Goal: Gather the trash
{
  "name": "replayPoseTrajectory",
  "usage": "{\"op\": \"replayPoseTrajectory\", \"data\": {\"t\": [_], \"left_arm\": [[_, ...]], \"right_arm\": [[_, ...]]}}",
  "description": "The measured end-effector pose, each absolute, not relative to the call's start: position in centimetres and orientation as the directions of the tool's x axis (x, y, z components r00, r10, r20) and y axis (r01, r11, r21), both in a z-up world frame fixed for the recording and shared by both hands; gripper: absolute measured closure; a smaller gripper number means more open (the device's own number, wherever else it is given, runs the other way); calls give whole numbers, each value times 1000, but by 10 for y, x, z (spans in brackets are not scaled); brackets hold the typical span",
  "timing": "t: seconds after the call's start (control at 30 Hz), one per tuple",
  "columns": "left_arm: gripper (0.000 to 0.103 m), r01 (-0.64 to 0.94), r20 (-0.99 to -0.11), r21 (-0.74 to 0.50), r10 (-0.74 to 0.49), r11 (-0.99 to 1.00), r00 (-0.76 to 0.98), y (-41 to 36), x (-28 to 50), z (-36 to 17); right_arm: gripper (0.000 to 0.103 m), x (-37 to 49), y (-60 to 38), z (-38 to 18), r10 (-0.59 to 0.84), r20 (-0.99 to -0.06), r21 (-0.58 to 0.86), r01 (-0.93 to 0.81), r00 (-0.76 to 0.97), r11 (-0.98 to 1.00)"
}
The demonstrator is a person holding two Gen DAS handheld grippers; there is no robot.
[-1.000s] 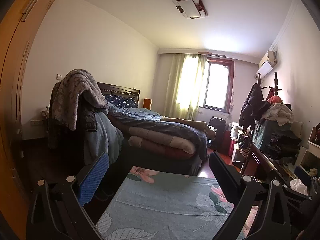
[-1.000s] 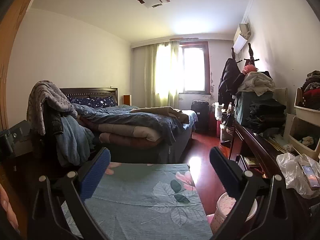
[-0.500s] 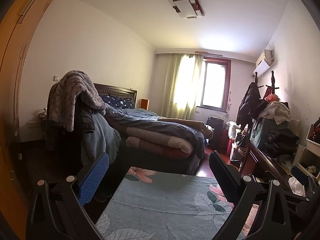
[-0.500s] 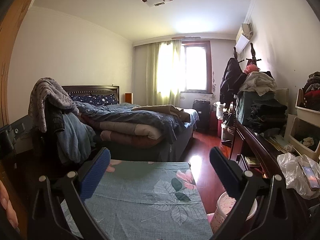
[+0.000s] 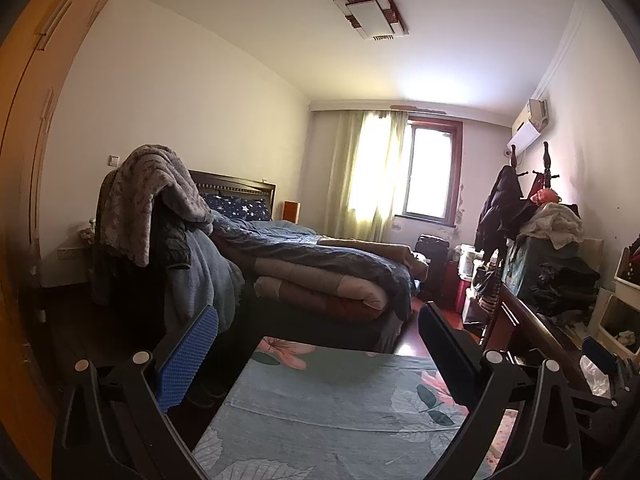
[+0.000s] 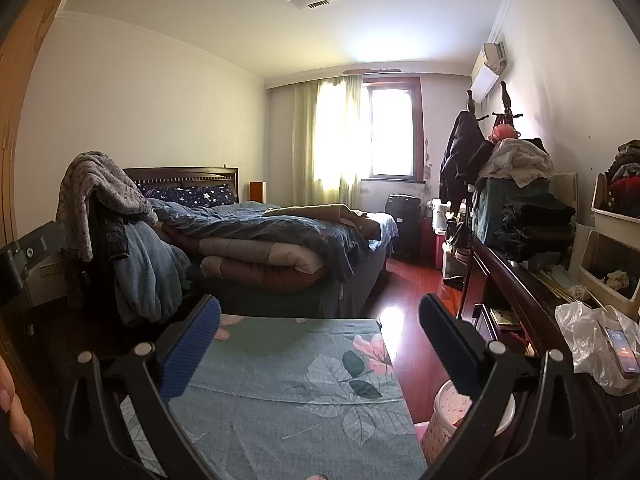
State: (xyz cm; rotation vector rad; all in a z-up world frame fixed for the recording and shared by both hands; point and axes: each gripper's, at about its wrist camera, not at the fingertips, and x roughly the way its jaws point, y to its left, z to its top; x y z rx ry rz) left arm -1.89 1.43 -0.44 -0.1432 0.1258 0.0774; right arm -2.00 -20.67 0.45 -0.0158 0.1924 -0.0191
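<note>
Blue ribbed pads fill the bottom of both my views: my left gripper (image 5: 316,344) is spread wide with nothing between its fingers, and my right gripper (image 6: 320,336) is just as wide and just as empty. Both hang above a teal floral cloth (image 6: 288,392) that covers a flat surface right under me, bare where I can see it. Low at my right, just beside that cloth, a pink bin (image 6: 448,412) stands on the red wood floor (image 6: 408,300), partly hidden behind my right finger; I can't tell what is in it. Further right, on the dark dresser (image 6: 516,280), a crumpled clear plastic bag (image 6: 588,340) lies with a phone (image 6: 622,350) resting on it, the likeliest trash I can spot; in the left view only a pale scrap of it shows at the edge (image 5: 594,372). At my left edge a bit of a hand (image 6: 12,404) shows. Beyond the cloth sits a chair heaped with a grey blanket (image 5: 148,196) and clothes, then the bed (image 5: 320,268) with its rumpled dark quilt. Farthest off, bright curtains (image 5: 368,176) hang beside the window (image 5: 428,172), with coats on a rack (image 6: 464,152) by the right wall.
</note>
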Motion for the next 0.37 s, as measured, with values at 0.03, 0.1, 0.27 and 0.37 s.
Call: {"op": "replayPoseTrajectory", "data": {"t": [0.03, 0.1, 0.27, 0.37], "left_arm": [[4, -87, -133, -136, 69, 987, 989, 14, -18, -5], [4, -79, -143, -134, 60, 988, 988, 14, -16, -5], [4, -61, -154, -142, 39, 988, 987, 15, -12, -6], [4, -55, -154, -131, 35, 990, 987, 12, -11, -7]], "right_arm": [[3, -20, -207, 4, -20, -194, -18, 17, 981, 1000], [3, -19, -208, 2, -21, -199, -17, 18, 980, 1000], [3, -18, -209, 0, -20, -204, -15, 18, 979, 1000], [3, -18, -209, 0, -21, -203, -15, 18, 979, 1000]]}}
